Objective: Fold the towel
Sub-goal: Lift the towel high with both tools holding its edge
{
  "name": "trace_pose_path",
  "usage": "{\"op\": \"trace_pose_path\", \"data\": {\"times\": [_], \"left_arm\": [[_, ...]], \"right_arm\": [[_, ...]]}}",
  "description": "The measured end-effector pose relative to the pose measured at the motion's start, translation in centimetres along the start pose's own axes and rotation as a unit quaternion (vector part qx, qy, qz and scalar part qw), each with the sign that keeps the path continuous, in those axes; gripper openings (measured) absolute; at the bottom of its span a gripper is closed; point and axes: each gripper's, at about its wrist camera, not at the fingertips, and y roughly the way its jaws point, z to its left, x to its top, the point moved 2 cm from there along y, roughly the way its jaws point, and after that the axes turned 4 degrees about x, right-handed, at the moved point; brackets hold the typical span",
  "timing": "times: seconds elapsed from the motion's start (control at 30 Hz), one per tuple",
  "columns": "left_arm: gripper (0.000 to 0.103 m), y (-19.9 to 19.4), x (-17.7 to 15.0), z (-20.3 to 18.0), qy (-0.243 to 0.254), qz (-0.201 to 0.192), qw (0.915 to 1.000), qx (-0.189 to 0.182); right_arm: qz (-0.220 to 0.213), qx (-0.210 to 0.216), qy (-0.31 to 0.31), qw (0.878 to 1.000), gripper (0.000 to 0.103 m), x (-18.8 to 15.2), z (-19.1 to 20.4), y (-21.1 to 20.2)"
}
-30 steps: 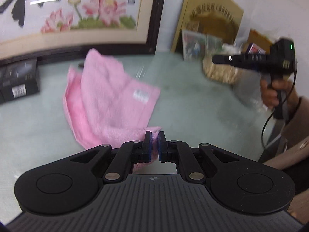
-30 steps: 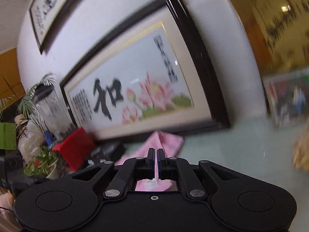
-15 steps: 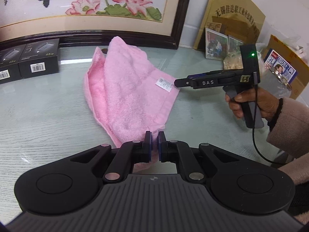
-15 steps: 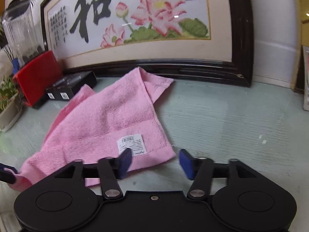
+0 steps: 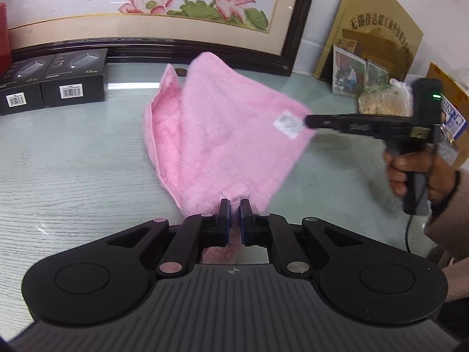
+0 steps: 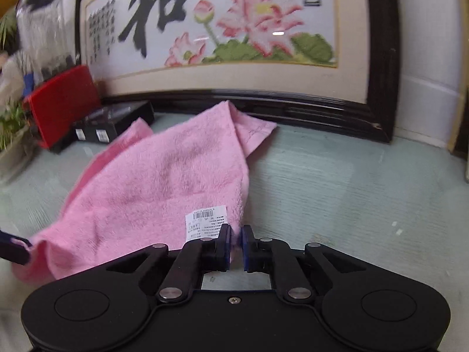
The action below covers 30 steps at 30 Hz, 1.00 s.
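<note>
Step in hand: both grippers pinch corners of the fluffy pink terry towel (image 5: 222,135), which looks like the carry of a fold, though which fold I cannot tell.
Left gripper (image 5: 234,214): fingers closed on the towel's near corner.
Right gripper (image 6: 234,243): fingers closed on the corner just beside the white barcode label (image 6: 205,224); the left view shows that corner raised off the pale glass-topped table (image 5: 73,170).
Next move: likely calls for carrying both held corners together, level, so the edges meet squarely before release.
Towel's look: already doubled, a lower layer showing along its left edge, soft and crumpled, far end resting on the table near the dark-framed lotus embroidery (image 6: 234,29).
</note>
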Motion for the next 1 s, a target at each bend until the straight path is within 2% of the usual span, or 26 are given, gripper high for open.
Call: {"op": "trace_pose_path", "data": {"times": [0.1, 0.17, 0.3, 0.43, 0.5, 0.67, 0.77, 0.87, 1.0], "left_arm": [[0.006, -1.0, 2.1, 0.2, -0.014, -0.033, 0.9993, -0.007], [0.006, -1.7, 3.7, 0.1, -0.021, -0.054, 0.9982, -0.013], [0.006, -3.5, 9.5, -0.2, -0.029, -0.118, 0.9920, -0.033], [0.006, -4.4, 16.9, -0.2, -0.043, -0.166, 0.9836, -0.056], [0.006, -4.5, 19.7, -0.5, -0.036, -0.183, 0.9812, -0.051], [0.006, -5.6, 26.2, -1.2, -0.017, -0.218, 0.9750, -0.039], [0.006, -7.3, 28.0, -2.0, -0.004, -0.247, 0.9679, -0.045], [0.006, -8.8, 27.7, -2.3, 0.006, -0.263, 0.9628, -0.062], [0.006, -9.0, 23.1, -3.5, 0.065, -0.244, 0.9653, -0.065]], "right_arm": [[-0.050, 0.008, 0.061, 0.997, 0.007, 1.5, -1.2, -4.7], [-0.089, 0.011, 0.081, 0.993, 0.007, 3.2, -1.7, -8.1], [-0.161, 0.027, 0.099, 0.982, 0.007, 7.3, -2.1, -13.3], [-0.210, 0.047, 0.090, 0.972, 0.007, 12.2, -1.9, -16.0], [-0.224, 0.050, 0.088, 0.969, 0.007, 14.7, -1.9, -16.4], [-0.250, 0.020, 0.083, 0.964, 0.007, 20.8, -3.3, -15.4], [-0.266, 0.015, 0.084, 0.960, 0.007, 21.5, -3.7, -15.9], [-0.279, 0.016, 0.086, 0.956, 0.007, 21.2, -4.0, -17.0], [-0.297, 0.018, 0.088, 0.951, 0.007, 20.9, -4.3, -18.5]]}}
